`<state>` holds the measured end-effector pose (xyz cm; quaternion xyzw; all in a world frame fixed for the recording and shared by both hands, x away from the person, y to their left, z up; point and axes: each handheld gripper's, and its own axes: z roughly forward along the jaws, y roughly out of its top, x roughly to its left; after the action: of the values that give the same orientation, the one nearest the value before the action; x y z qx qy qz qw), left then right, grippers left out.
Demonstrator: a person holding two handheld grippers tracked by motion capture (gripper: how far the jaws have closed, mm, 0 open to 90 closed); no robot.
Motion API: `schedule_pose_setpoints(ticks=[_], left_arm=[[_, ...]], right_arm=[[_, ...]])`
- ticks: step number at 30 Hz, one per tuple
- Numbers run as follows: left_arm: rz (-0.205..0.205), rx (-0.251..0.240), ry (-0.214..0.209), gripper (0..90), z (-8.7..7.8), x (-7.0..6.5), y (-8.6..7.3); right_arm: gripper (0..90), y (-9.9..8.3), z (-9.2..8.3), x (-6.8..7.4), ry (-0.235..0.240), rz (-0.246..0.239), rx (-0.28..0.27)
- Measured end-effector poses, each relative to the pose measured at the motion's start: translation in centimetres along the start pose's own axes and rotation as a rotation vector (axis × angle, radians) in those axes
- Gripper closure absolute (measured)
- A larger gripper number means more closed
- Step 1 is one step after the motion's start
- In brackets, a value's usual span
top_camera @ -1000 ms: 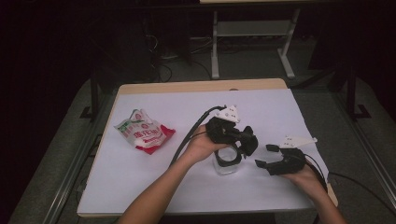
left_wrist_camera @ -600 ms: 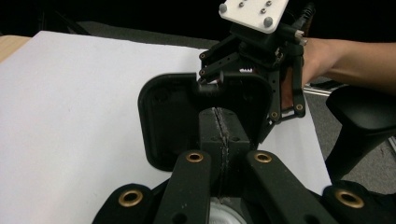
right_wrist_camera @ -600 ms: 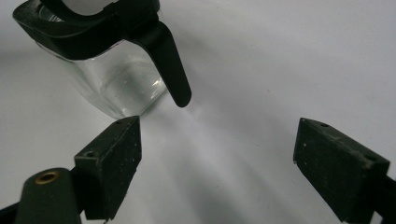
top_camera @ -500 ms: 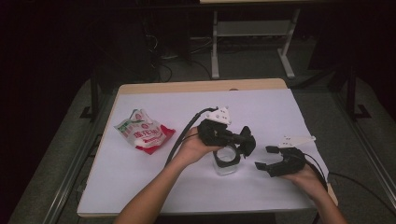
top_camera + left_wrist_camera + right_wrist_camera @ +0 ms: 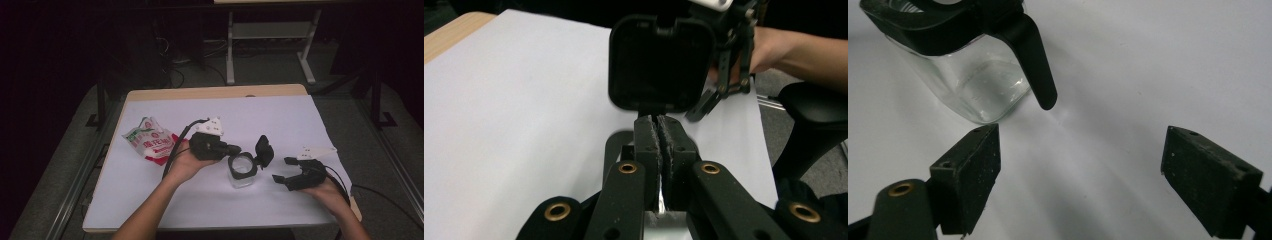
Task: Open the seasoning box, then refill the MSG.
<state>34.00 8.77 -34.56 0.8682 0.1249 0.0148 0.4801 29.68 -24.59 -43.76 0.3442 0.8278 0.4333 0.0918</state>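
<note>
Since the earlier frame the lid (image 5: 264,149) has swung up and over: a second ago the left gripper (image 5: 235,150) sat over the top of the jar (image 5: 242,171), and now the lid stands open, tipped back toward the right side of the jar on its hinge.

The left gripper's jaws are pressed together on a small tab at the lid's edge; in the left gripper view the pads (image 5: 647,145) meet just under the square black lid (image 5: 659,62), whose hollow underside faces the camera. The left hand (image 5: 186,162) rests on the table behind it.

The right gripper (image 5: 286,172) lies just right of the jar, jaws spread wide and holding nothing. Its own view looks between the two open pads (image 5: 973,175) at the clear glass body (image 5: 973,85), with the black collar and a dangling latch (image 5: 1035,65) above. The jar looks empty.

The jar stands upright on the white sheet (image 5: 280,120), near the table's middle front. A red and white packet (image 5: 150,142) lies well apart at the left, untouched and, as far as I can tell, still sealed.

So the opening seems done. What is left, I judge, is to release the lid, then fetch the packet and bring it to the jar.
</note>
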Motion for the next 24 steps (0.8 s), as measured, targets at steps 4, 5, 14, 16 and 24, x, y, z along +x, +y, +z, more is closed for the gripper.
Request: schedule_pose_setpoints(ticks=[4,5,14,16,24], left_arm=[[-0.013,0.002,0.028,84.1,-1.2,-0.1,-1.0],[-0.020,0.005,0.031,82.8,-1.5,-0.1,-1.3],[-0.060,0.023,0.088,71.8,-4.0,-0.3,-3.8],[-0.075,0.025,0.095,69.2,-4.4,-0.3,-4.4],[-0.136,0.031,0.111,64.8,-6.1,-0.6,-7.6]], right_arm=[[15.5,-0.1,-0.2,0.0,-0.001,0.004,-0.010],[15.5,-0.1,-0.2,0.0,0.000,0.005,-0.011],[15.5,0.0,0.0,0.1,0.006,0.002,-0.002],[15.5,-0.1,0.1,0.1,0.006,0.004,0.000],[15.5,-0.2,0.3,0.0,0.012,0.010,0.000]])
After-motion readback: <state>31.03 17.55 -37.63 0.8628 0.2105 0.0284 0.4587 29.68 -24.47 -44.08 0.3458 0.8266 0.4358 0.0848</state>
